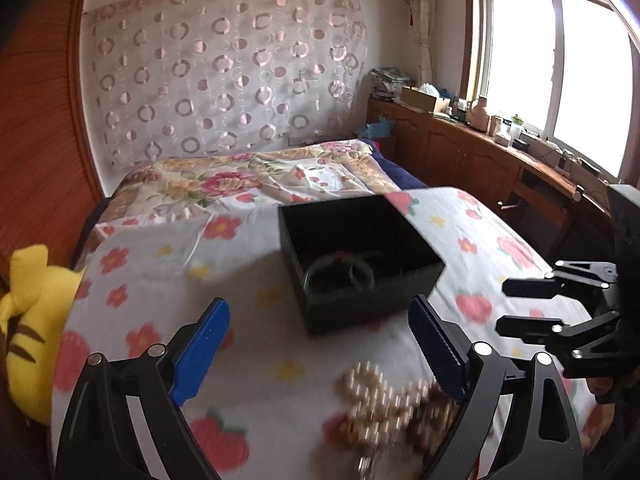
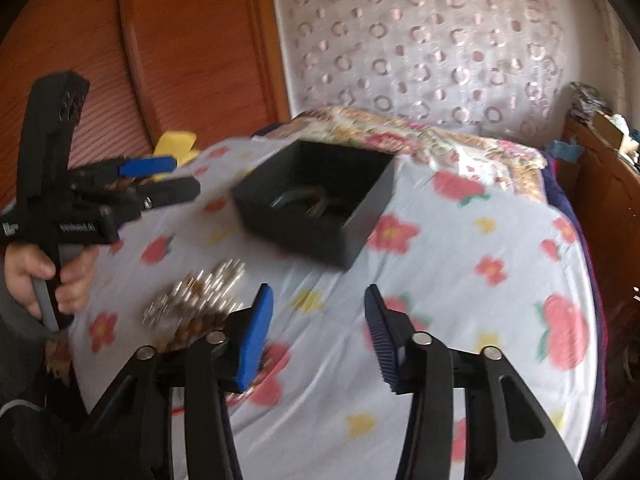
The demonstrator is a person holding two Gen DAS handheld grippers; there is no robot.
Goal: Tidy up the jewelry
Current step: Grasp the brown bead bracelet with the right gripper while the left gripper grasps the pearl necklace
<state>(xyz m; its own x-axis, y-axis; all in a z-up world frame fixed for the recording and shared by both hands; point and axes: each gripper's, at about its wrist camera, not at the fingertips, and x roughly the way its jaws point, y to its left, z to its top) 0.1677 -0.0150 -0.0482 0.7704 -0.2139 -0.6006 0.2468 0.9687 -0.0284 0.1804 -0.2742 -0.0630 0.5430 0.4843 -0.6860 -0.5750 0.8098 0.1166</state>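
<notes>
Both grippers are held apart-jawed, nothing grasped: left gripper [image 1: 320, 344], right gripper [image 2: 320, 336]. A blurred heap, probably beaded bracelets [image 1: 384, 404], lies on the flowered sheet [image 1: 256, 272]. Green bangles [image 1: 340, 276] rest inside the black box [image 1: 360, 304].

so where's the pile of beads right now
The bead pile lies on the floral sheet at the bottom of the left wrist view, nearer than the black box.

One black box [image 1: 360, 276] is seen on the bed [image 1: 248, 280], and two green bangles [image 1: 340, 276] are counted inside it. One blurred heap of beaded jewelry [image 1: 384, 404] is seen; its pieces cannot be counted. One yellow plush toy [image 1: 32, 320] and two tongs [image 1: 320, 348] [image 2: 320, 336] are counted.
</notes>
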